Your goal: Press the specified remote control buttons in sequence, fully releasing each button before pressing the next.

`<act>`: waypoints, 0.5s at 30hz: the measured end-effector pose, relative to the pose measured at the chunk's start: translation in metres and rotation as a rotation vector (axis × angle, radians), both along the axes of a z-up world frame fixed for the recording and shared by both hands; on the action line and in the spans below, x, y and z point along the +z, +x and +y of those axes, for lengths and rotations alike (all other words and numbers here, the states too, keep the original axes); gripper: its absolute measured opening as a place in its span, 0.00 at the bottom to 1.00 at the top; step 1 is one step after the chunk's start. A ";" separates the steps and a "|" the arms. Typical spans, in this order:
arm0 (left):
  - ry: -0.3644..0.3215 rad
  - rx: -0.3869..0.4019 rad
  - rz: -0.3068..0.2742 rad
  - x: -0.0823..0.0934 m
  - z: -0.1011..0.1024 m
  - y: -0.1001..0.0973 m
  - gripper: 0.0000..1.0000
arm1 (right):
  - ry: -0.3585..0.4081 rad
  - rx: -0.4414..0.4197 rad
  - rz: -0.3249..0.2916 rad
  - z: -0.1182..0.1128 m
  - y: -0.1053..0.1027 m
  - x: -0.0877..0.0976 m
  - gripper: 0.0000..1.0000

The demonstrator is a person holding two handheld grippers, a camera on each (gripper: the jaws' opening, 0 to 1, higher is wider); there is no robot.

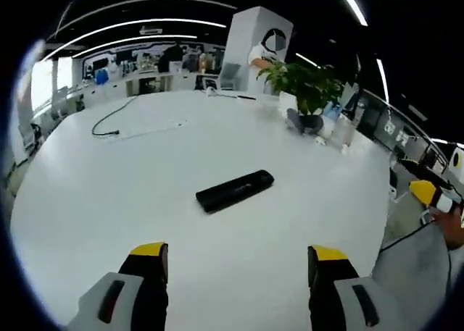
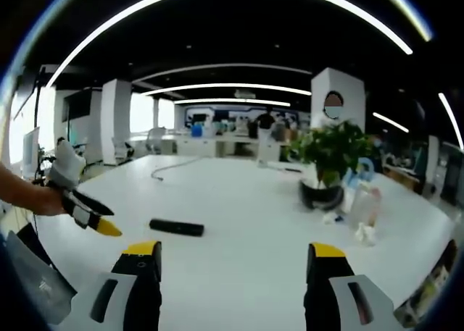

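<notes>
A slim black rectangular remote control (image 1: 235,190) lies flat on the broad white counter (image 1: 109,200), alone on a bare stretch of it, lying slantwise across the left gripper view. In that view the left tongs (image 1: 239,262) stand wide apart above the counter, both yellow-tipped jaws short of the remote and touching nothing. The same remote (image 2: 176,227) shows in the right gripper view, left of centre and further off. The right tongs (image 2: 233,262) are likewise spread open and grip nothing, hovering over the bare counter.

At the left edge of the right gripper view a person's hand (image 2: 43,199) holds the left tongs (image 2: 98,219), which reach toward the remote without touching it. A leafy green plant in a dark round pot (image 2: 328,164) stands on the far right part of the counter, with clear plastic bottles (image 2: 365,200) just beside it. A thin dark cable (image 1: 109,124) trails across the far side.
</notes>
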State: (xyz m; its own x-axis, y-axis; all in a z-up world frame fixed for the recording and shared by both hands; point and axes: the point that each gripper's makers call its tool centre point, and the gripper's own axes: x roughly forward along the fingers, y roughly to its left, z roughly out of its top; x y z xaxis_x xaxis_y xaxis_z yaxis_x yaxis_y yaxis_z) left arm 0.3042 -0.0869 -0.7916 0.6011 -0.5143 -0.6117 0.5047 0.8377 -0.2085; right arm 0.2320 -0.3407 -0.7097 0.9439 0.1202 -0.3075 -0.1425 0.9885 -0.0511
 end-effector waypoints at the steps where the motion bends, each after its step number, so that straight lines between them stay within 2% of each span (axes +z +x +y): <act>1: 0.004 0.001 -0.007 0.002 0.002 -0.003 0.82 | -0.001 -0.001 -0.001 0.000 0.000 0.000 0.81; 4: 0.029 0.021 -0.040 0.008 0.011 -0.011 0.83 | -0.005 -0.006 0.000 -0.001 0.000 0.000 0.81; 8: 0.004 0.070 -0.078 0.019 0.020 -0.021 0.89 | -0.007 -0.009 -0.002 -0.001 0.000 0.000 0.81; 15: 0.088 0.111 -0.171 0.030 0.031 -0.046 0.95 | -0.025 -0.019 -0.012 -0.003 0.001 0.002 0.80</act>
